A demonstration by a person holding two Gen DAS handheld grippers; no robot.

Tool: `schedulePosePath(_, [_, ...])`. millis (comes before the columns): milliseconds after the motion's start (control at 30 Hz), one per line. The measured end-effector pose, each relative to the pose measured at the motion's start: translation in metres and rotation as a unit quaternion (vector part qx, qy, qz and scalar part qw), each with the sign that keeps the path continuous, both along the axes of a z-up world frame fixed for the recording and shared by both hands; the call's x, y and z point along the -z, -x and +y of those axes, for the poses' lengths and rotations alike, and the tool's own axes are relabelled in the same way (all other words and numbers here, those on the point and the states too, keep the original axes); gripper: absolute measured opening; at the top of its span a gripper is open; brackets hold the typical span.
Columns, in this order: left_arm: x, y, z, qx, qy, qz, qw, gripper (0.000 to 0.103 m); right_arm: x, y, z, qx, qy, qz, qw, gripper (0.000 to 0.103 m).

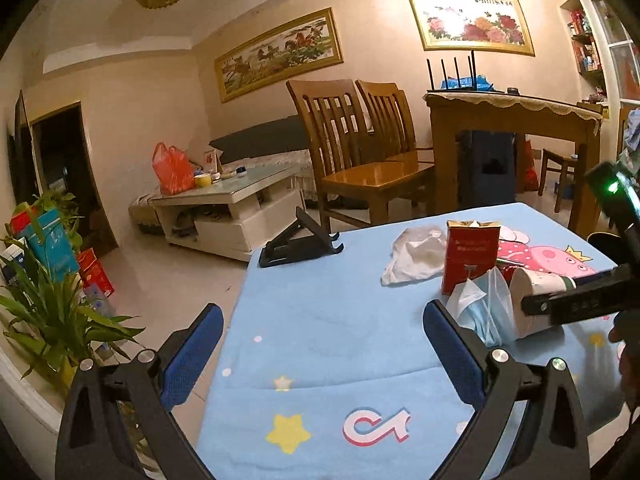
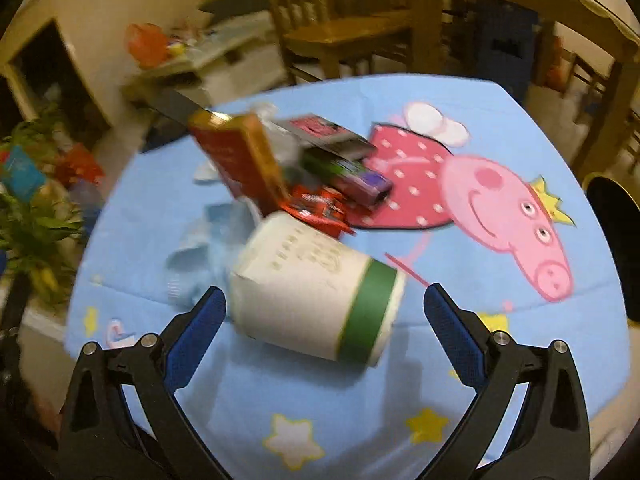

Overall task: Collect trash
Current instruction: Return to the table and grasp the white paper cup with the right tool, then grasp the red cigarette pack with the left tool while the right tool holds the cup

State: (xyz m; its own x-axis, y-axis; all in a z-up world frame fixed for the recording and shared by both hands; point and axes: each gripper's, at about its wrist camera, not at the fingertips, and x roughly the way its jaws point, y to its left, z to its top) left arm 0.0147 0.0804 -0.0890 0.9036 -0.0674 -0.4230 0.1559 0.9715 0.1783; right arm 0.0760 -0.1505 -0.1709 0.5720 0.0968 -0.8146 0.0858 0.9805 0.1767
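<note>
Right gripper (image 2: pixel 324 312) hangs spread wide with the tipped-over paper cup (image 2: pixel 316 284) between its blue pads, seemingly lined up to pinch it. Left gripper (image 1: pixel 322 340) is spread too, holding nothing, over bare blue tablecloth (image 1: pixel 320 320). Red carton (image 1: pixel 470 258), face mask (image 1: pixel 486 304) and crumpled tissue (image 1: pixel 414 256) cluster beside the cup

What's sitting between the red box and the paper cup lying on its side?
In the right wrist view, a crumpled red wrapper lies between the red box and the paper cup; a blue face mask sits just left.
</note>
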Motion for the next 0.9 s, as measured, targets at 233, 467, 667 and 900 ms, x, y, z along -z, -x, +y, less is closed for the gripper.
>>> schedulePosePath(233, [0.001,0.001,-0.003,-0.001,-0.007,0.000,1.0000,0.097,0.010,0.003,-0.006,0.015,-0.066,-0.003,0.998,0.074])
schedulePosePath(467, [0.005,-0.007,-0.010,0.027,-0.009,0.029,0.9992,0.097,-0.033,0.030,-0.009,-0.020,0.053,-0.075,0.996,0.073])
schedulePosePath(667, [-0.005,-0.050,-0.037,0.120,0.069,0.085,0.9867,0.097,-0.044,0.043,-0.017,-0.037,0.266,-0.121,0.956,0.073])
schedulePosePath(900, [0.011,-0.103,-0.108,0.240,0.075,0.124,0.9600,0.097,-0.039,0.048,-0.069,0.004,0.210,-0.114,0.971,0.073])
